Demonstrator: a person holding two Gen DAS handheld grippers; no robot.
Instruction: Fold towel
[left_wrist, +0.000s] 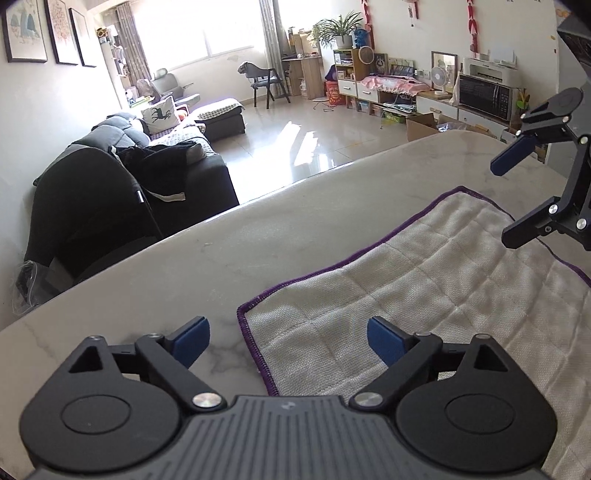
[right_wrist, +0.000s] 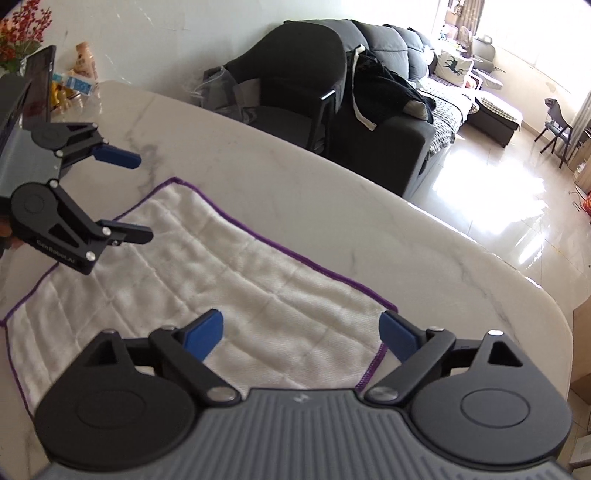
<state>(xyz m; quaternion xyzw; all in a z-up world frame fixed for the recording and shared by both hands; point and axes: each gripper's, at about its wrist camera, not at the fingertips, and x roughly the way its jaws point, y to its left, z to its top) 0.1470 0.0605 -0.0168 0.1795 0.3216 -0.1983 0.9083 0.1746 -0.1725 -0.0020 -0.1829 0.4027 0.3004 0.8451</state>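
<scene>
Marble surface is mostly bare. At its far end, seen from the right wrist: a dark tablet propped up, a bottle, some small packets, red flowers behind. Dark chair and sofa sit just past the surface edge; glossy floor beyond. Nothing lies on the towel or between the tools and it.

Towel: white, quilted grid, purple stitched hem. Lies flat on the surface as a long strip with shallow ripples, hem visible along the far edge and both short ends. Cannot tell if it's already doubled over.

Left tool: jaws wide apart, empty. It hangs over the towel's short end; one blue pad is over bare marble, the other over cloth. No contact visible.

Right tool: jaws also spread wide, holding nothing. It sits over the opposite short end, both pads above cloth near the corner. Not touching, as far as I can see.

Each tool shows in the other's camera, fingers splayed, clear of the towel.
</scene>
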